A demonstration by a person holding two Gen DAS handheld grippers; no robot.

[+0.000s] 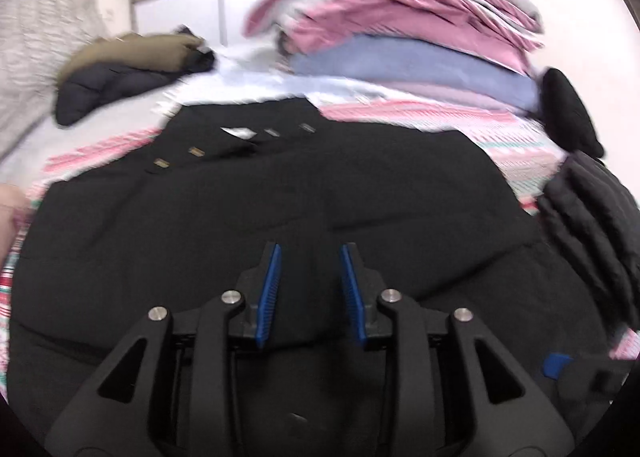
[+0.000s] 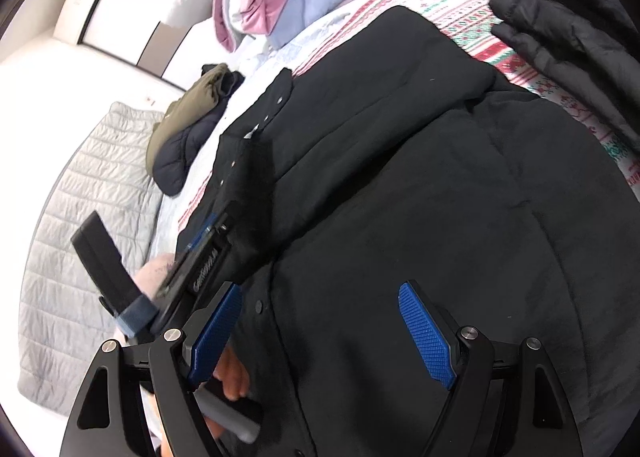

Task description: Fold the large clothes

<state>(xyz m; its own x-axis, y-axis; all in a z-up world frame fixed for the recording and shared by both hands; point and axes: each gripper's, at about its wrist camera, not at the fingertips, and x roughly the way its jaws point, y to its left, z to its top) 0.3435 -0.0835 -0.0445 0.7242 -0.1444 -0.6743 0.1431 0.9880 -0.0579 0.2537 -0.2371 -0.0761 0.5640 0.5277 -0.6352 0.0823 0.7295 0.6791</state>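
A large black padded coat lies spread on the bed, its snap-button placket toward the far left; it also fills the right wrist view. My left gripper hovers just over the coat's near part, jaws open with a moderate gap and nothing between them. My right gripper is wide open above the coat near its front placket, empty. The left gripper's body shows at the coat's left edge in the right wrist view, and a blue pad of the right gripper shows at lower right in the left wrist view.
A patterned pink-and-white bedspread lies under the coat. A stack of folded pink and blue bedding stands behind. An olive and navy jacket lies far left, a grey quilted jacket beside it, a dark quilted jacket at right.
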